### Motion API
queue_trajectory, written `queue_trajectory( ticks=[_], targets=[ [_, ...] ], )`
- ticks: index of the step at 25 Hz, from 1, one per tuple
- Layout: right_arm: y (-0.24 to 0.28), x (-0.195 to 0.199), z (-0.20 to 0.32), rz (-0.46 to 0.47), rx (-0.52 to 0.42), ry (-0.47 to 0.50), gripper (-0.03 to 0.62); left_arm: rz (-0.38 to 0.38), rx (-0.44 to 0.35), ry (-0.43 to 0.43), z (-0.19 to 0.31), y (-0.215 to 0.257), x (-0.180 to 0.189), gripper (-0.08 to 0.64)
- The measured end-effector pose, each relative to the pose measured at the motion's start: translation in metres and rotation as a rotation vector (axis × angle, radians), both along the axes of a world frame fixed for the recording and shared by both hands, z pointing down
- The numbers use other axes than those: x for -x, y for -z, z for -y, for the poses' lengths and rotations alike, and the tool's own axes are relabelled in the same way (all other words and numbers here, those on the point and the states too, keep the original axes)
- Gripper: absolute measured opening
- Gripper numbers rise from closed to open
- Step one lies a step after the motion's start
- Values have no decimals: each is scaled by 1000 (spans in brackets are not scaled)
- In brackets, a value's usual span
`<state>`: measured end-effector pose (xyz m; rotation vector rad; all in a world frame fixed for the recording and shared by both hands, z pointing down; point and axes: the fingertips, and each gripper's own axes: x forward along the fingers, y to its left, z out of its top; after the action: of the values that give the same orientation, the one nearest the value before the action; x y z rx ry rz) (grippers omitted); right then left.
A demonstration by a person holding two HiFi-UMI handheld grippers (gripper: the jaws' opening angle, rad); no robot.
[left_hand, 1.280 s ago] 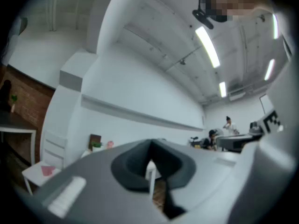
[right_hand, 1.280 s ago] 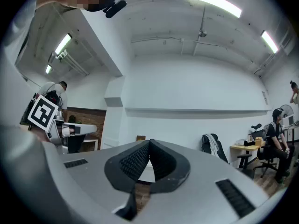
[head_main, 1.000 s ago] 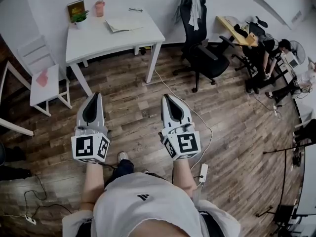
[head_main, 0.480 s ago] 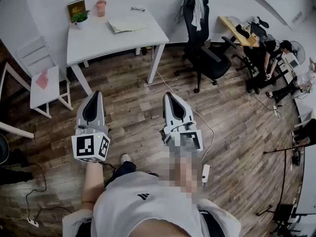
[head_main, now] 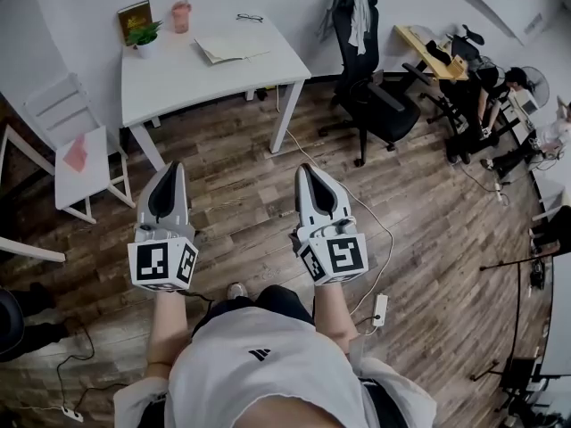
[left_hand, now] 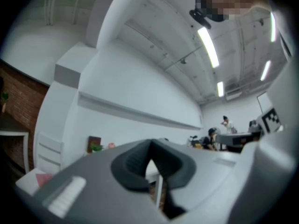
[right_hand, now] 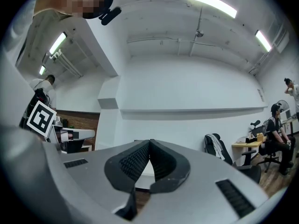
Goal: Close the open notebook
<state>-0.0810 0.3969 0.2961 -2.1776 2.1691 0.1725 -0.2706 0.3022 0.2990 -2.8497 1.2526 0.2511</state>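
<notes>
On the white table (head_main: 178, 74) by the far wall, a small white pot (head_main: 145, 47) holds a green leafy plant (head_main: 144, 32). Near it stands a pink cup (head_main: 181, 14); what is in it cannot be made out. A brown book (head_main: 134, 16) stands upright behind the pot. The open notebook with pale pages (head_main: 230, 45) lies flat toward the table's back right, pages spread. A pair of dark-rimmed glasses (head_main: 248, 17) lies just behind it.

Both grippers are well apart from the table, over the wooden plank floor (head_main: 428, 230). The left gripper (head_main: 170, 168) has its jaws closed with nothing between them. The right gripper (head_main: 304, 169) is the same, jaws pressed together and empty.

A white slatted chair (head_main: 55, 101) carrying a pink flat thing (head_main: 76, 152) stands left of the table. A black office chair (head_main: 370, 87) with a grey garment (head_main: 350, 7) over its back stands to the right. A white cable (head_main: 385, 230) trails across the floor to a white power strip (head_main: 379, 308). Floor planks lie between the grippers and the table's front edge.
</notes>
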Motion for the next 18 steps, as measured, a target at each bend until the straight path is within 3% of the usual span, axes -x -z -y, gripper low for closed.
queue_trajectory(
  ticks=[10, 18],
  targets=[
    [-9, -17, 39, 11, 16, -19, -5, -7, 19, -14, 42, -9, -13, 9],
    [-2, -54, 112, 10, -13, 11, -5, -16, 5, 19, 108, -5, -44, 8]
  ],
)
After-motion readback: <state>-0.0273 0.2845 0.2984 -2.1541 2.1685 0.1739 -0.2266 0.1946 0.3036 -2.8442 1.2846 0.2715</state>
